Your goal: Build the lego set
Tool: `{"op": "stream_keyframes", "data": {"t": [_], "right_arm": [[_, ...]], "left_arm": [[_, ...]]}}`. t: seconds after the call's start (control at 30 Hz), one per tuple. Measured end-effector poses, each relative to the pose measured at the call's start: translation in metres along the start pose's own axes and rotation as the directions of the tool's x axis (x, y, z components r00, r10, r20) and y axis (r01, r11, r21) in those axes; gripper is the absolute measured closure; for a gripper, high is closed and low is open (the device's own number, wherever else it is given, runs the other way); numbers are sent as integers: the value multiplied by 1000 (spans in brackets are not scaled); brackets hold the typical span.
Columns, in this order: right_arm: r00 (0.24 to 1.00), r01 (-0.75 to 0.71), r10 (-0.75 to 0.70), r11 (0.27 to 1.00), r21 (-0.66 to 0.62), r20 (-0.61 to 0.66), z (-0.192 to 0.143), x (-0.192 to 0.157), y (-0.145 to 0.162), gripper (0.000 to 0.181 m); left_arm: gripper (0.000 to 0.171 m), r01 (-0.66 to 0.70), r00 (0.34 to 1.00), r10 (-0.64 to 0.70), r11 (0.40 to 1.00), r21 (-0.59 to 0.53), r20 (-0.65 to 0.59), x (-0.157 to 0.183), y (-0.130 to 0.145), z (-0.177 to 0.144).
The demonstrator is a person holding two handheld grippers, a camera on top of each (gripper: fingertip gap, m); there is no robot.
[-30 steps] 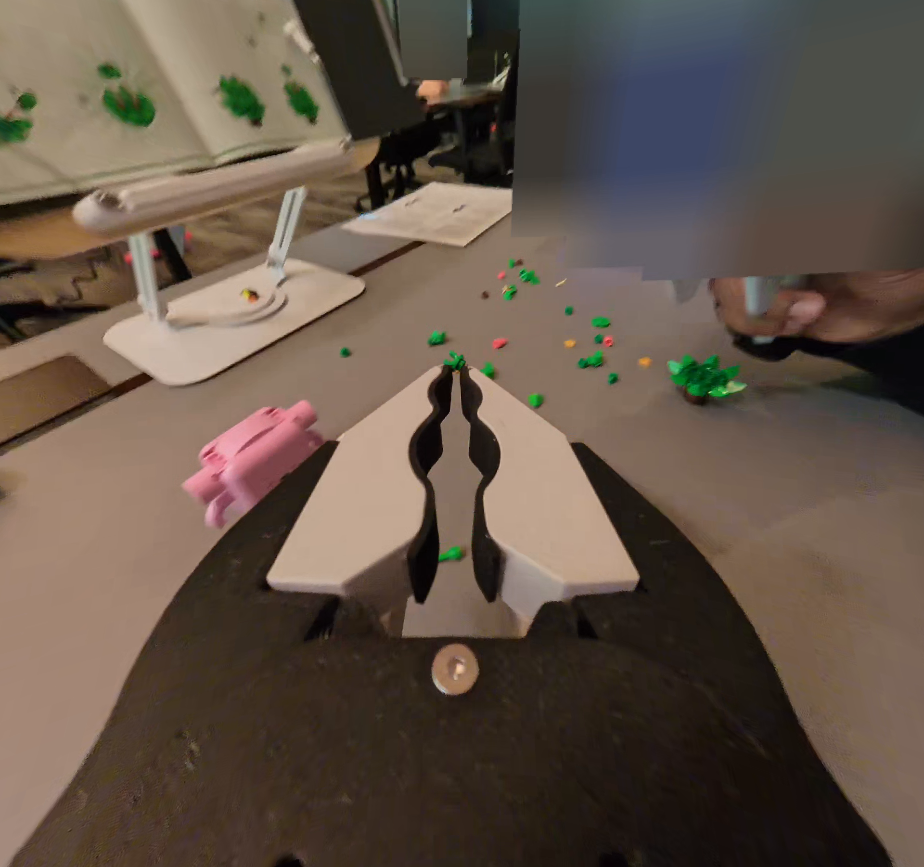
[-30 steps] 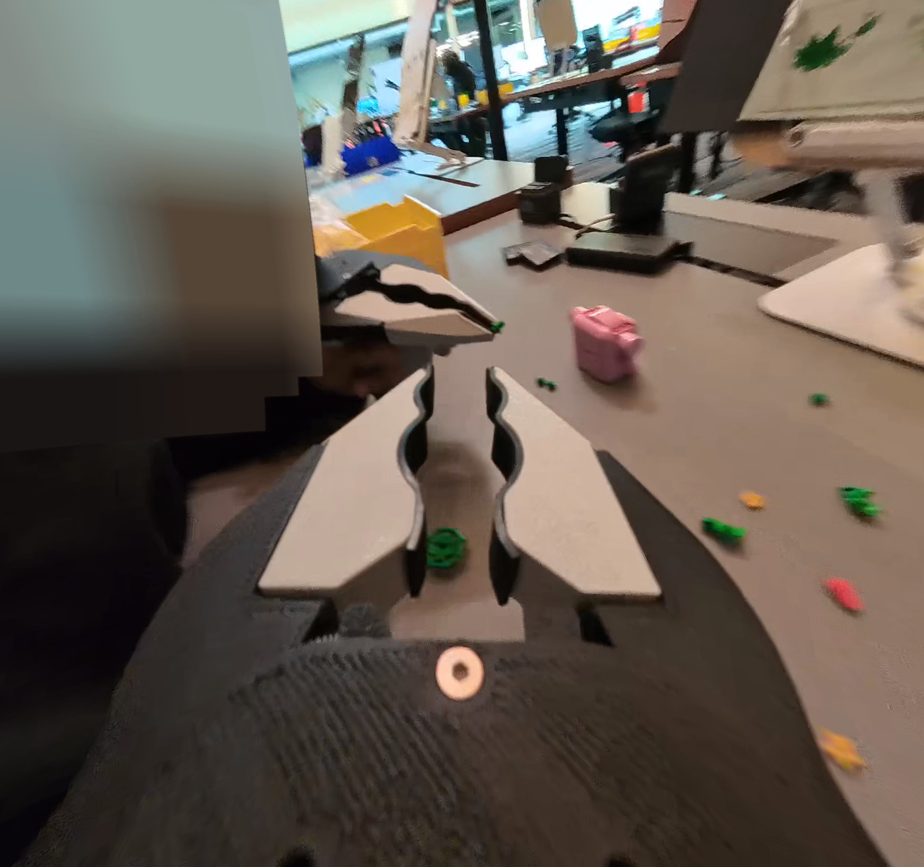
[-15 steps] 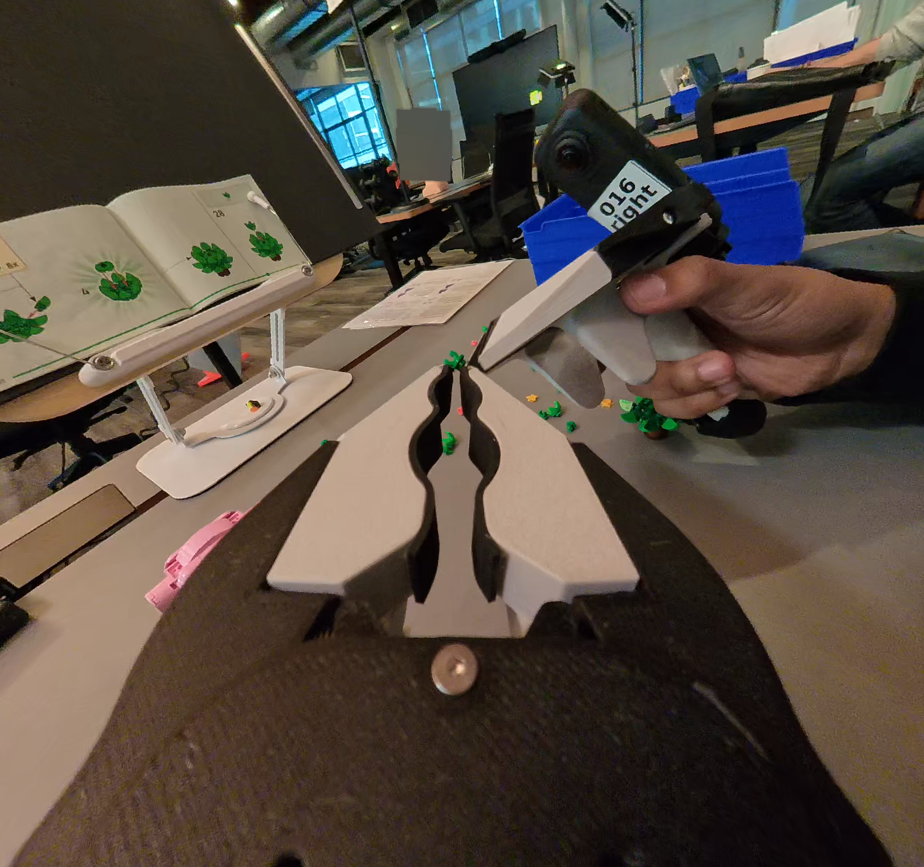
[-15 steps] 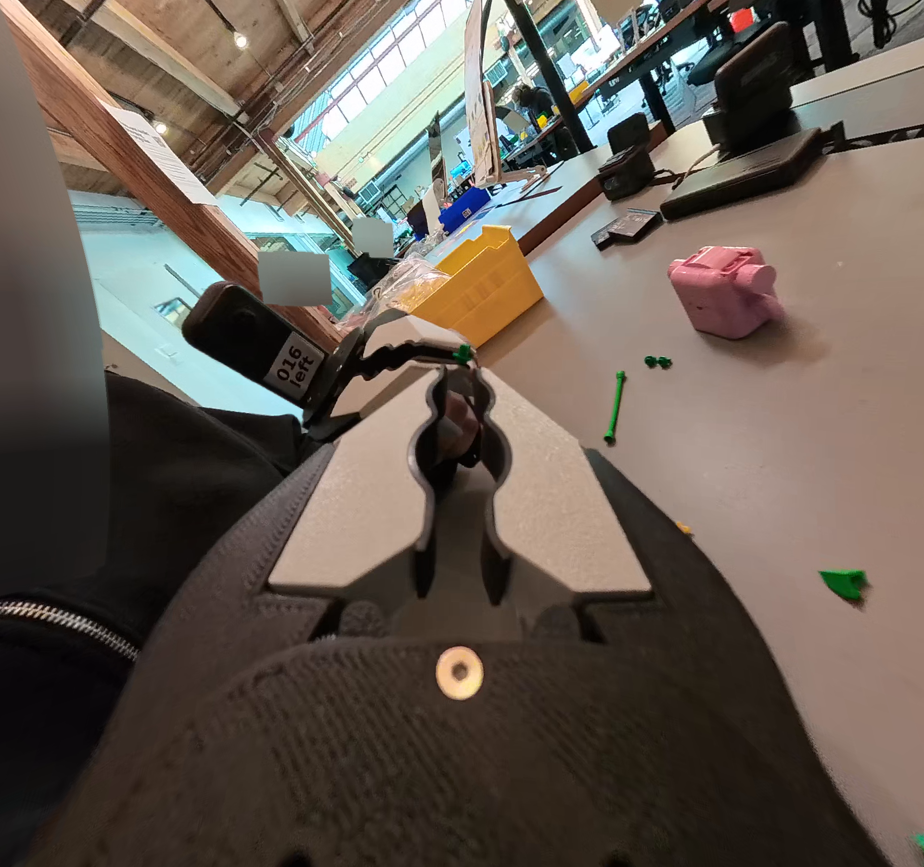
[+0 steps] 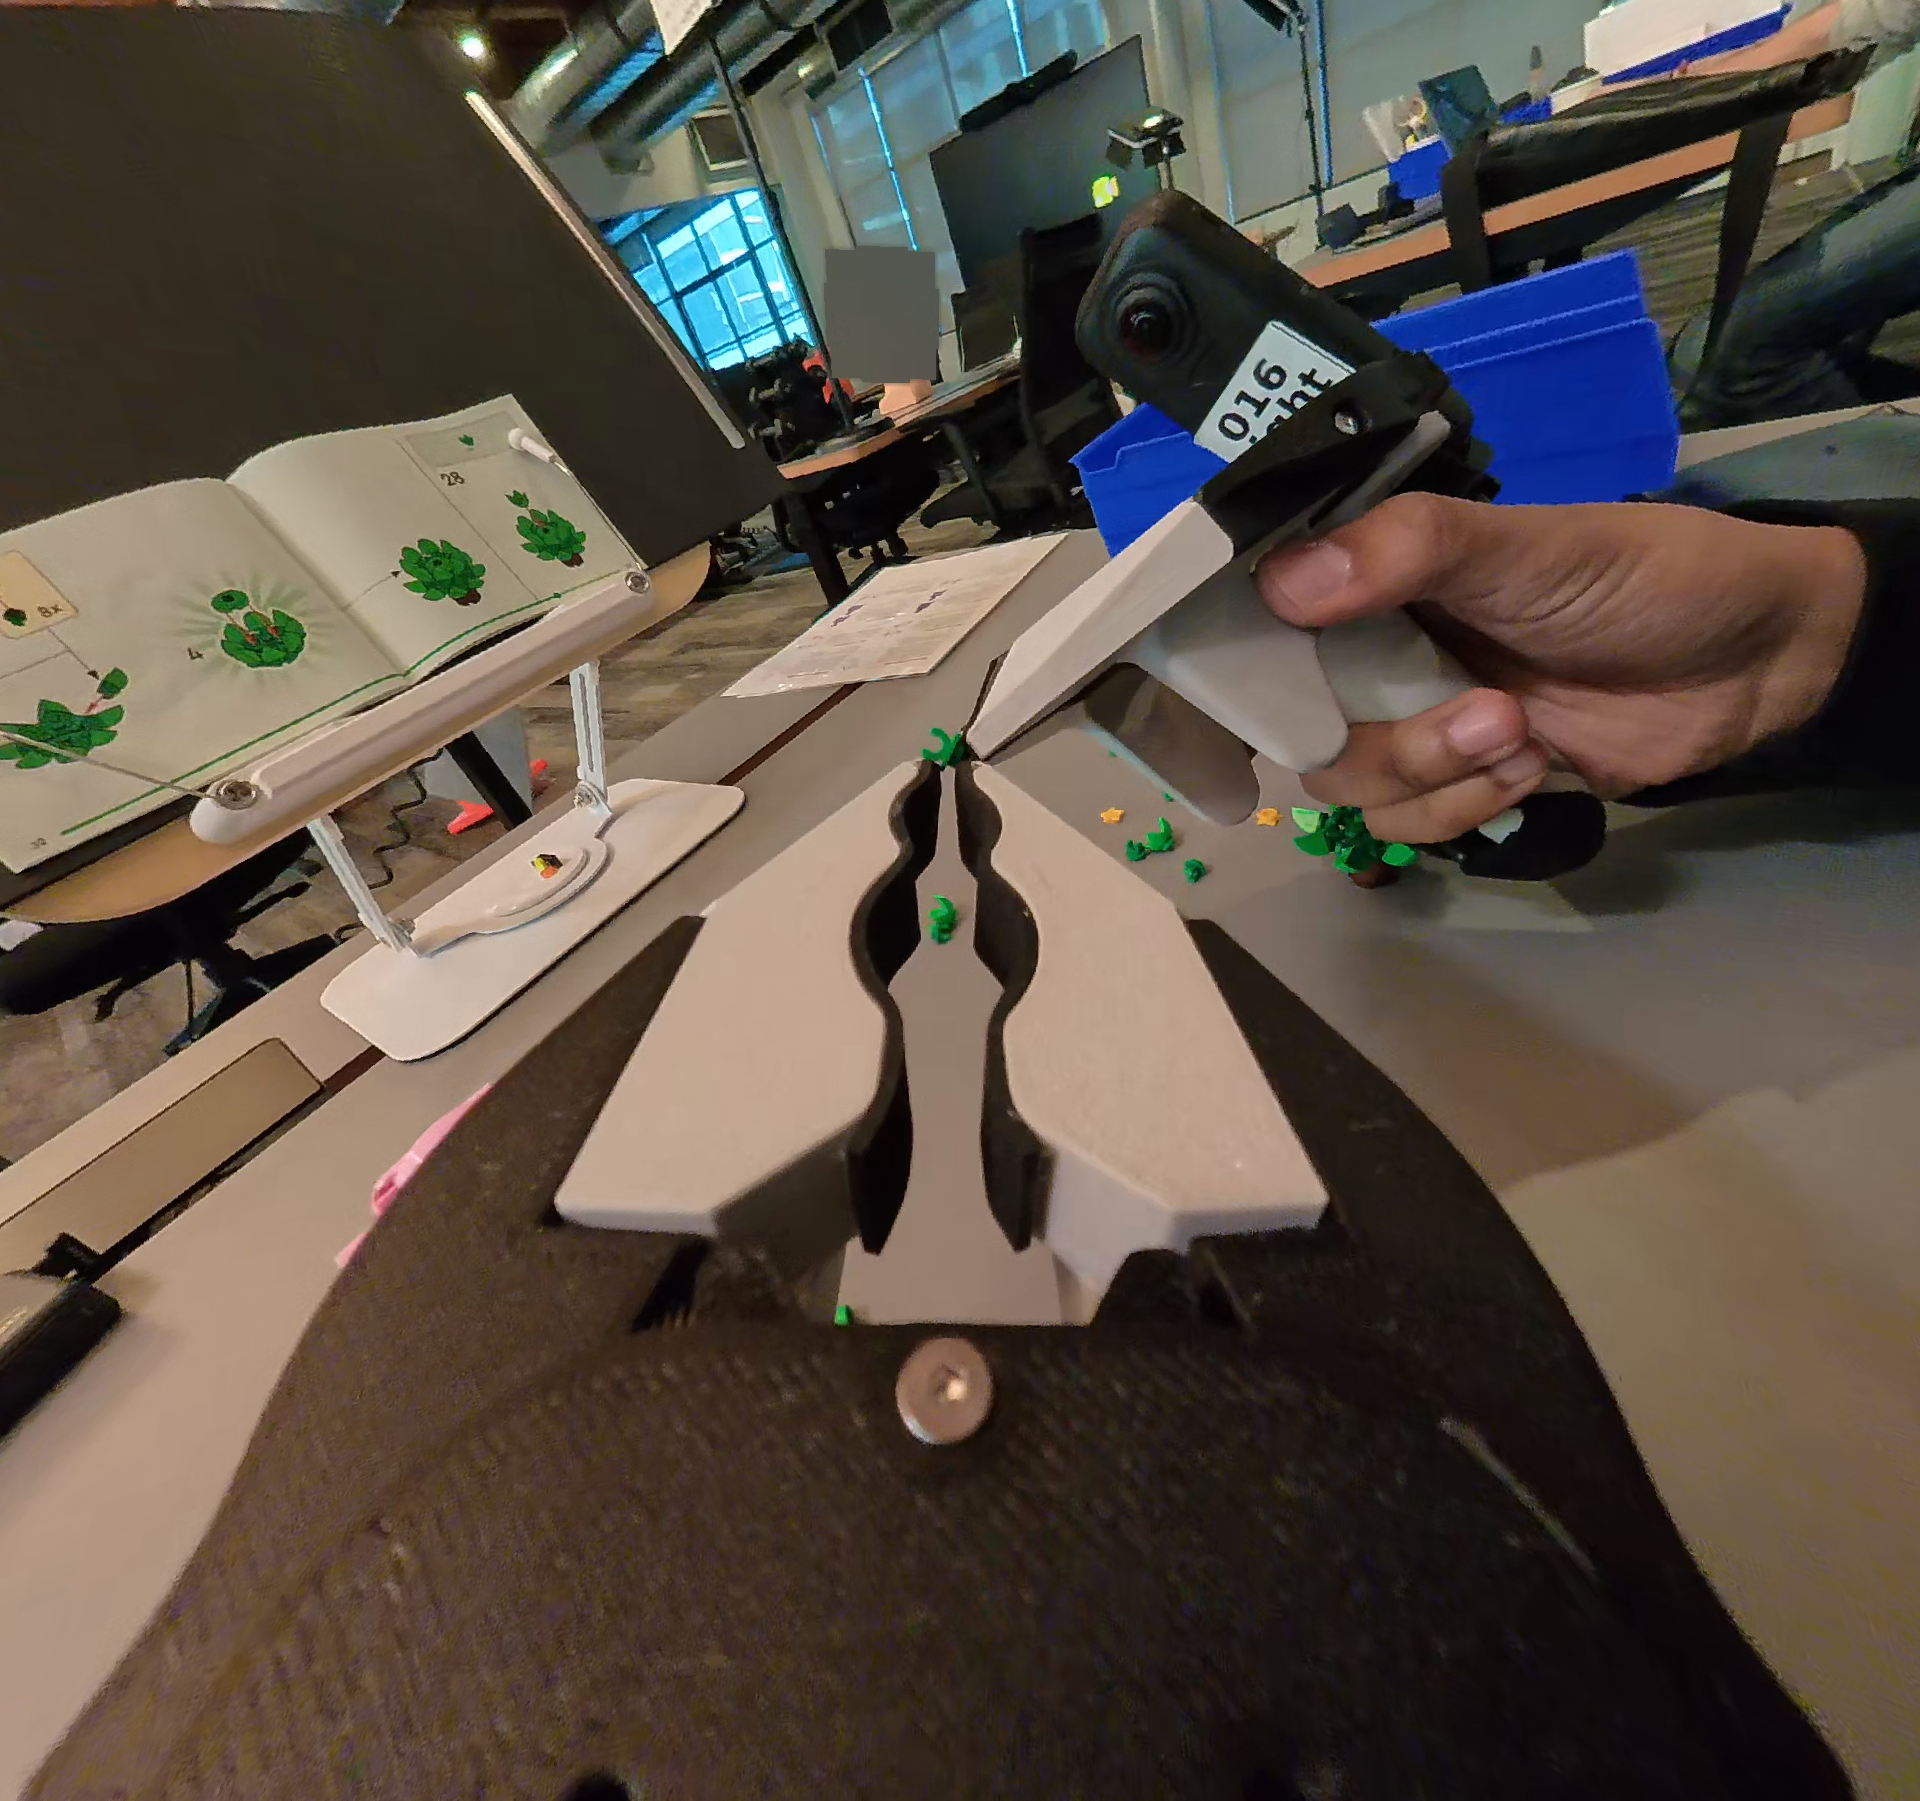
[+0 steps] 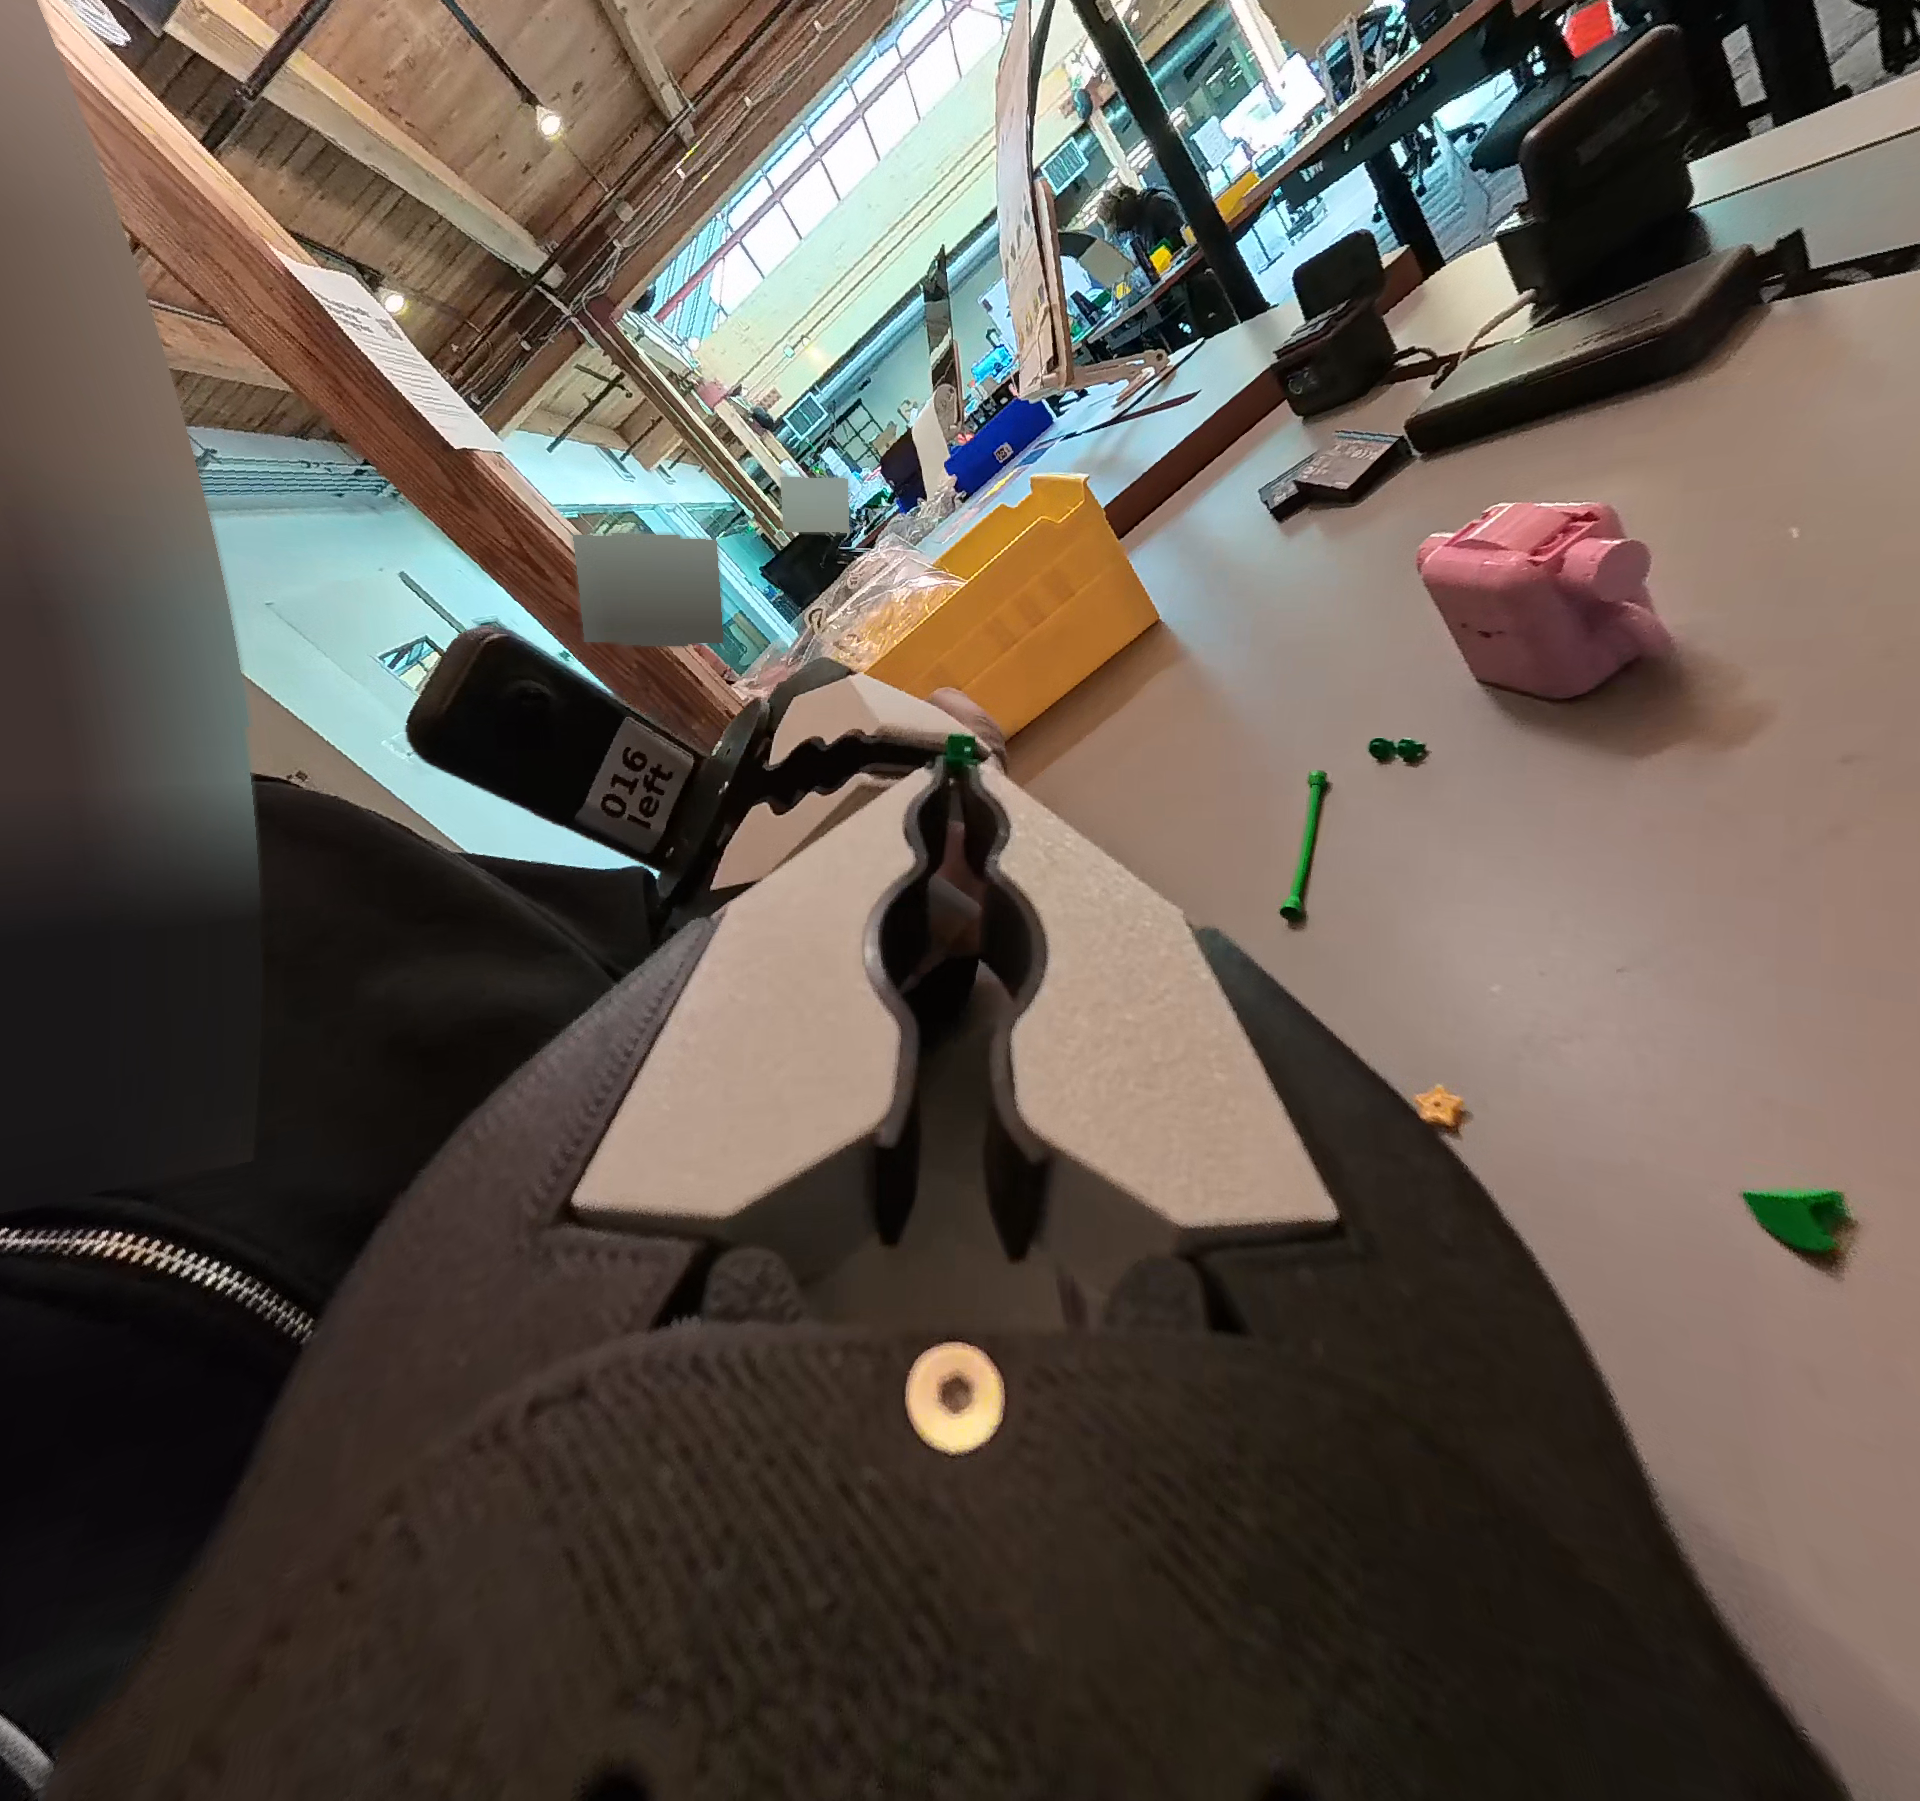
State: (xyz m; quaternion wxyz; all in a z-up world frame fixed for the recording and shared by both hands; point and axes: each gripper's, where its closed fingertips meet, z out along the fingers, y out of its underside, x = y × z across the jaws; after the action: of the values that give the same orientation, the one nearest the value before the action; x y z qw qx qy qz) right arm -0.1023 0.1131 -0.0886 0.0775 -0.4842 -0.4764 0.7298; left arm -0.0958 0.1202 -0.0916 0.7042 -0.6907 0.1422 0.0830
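My left gripper [image 5: 940,775] is shut on a small green lego piece [image 5: 943,745] that sticks out at its tips, held above the grey table [image 5: 1558,1076]. My right gripper [image 6: 956,777] is shut, its tips meeting the same green piece [image 6: 958,749] tip to tip with the left gripper [image 6: 920,759]. In the left wrist view the right gripper [image 5: 977,738] comes in from the right, held by a hand. A small green plant build [image 5: 1345,837] stands on the table below that hand. Loose green pieces [image 5: 1148,842] lie near it.
An open instruction booklet [image 5: 312,598] rests on a white stand at the left. A pink block [image 6: 1538,598], a green rod [image 6: 1304,842], a green leaf piece [image 6: 1797,1221] and an orange star [image 6: 1439,1107] lie on the table. A yellow bin [image 6: 1029,598] and a blue bin [image 5: 1538,380] stand farther off.
Both grippers rose from the table and came together tip to tip. The right gripper went from open to shut. The left stayed shut on the green piece.
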Motion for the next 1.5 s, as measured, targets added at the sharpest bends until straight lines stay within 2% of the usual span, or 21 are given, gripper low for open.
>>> {"op": "stream_keyframes", "data": {"t": [0.13,0.4,0.73,0.9,0.97,1.03,1.13,1.2,1.23,1.3,1.4,1.5], "right_arm": [[999,30,-30,1000,-5,-25,0,2,0,175],[999,50,-50,999,-9,-16,0,0,0,173],[995,89,-90,996,-31,-42,-2,2,1,178],[979,180,-188,979,-92,-83,-8,6,2,178],[947,281,-300,947,-155,-118,-10,9,6,178],[873,407,-455,879,-248,-179,-13,16,10,178],[724,552,-653,742,-381,-223,-18,25,14,178],[666,602,-722,669,-435,-188,-18,25,21,178],[659,616,-737,643,-456,-150,-17,23,27,178],[679,610,-728,629,-482,-93,-17,21,37,178],[773,542,-634,675,-501,-17,-19,15,51,178],[813,518,-582,697,-496,31,-20,7,56,178]], "left_arm": [[171,-11,1000,11,1000,3,6,0,-1,0],[171,-6,1000,6,1000,-1,5,2,0,0],[171,-22,1000,22,1000,-15,-20,5,4,1],[171,71,994,-74,996,-46,-77,2,11,0],[167,157,976,-167,984,-83,-139,5,16,0],[164,282,932,-304,951,-130,-200,7,22,0],[160,483,808,-515,857,-178,-287,8,21,-2],[161,563,714,-604,796,-223,-353,13,20,-4],[162,575,687,-623,781,-243,-375,15,21,-5],[162,539,709,-594,804,-252,-379,15,25,-6],[164,391,750,-477,878,-275,-458,29,32,-15],[165,366,717,-482,875,-318,-503,40,38,-19]]}}
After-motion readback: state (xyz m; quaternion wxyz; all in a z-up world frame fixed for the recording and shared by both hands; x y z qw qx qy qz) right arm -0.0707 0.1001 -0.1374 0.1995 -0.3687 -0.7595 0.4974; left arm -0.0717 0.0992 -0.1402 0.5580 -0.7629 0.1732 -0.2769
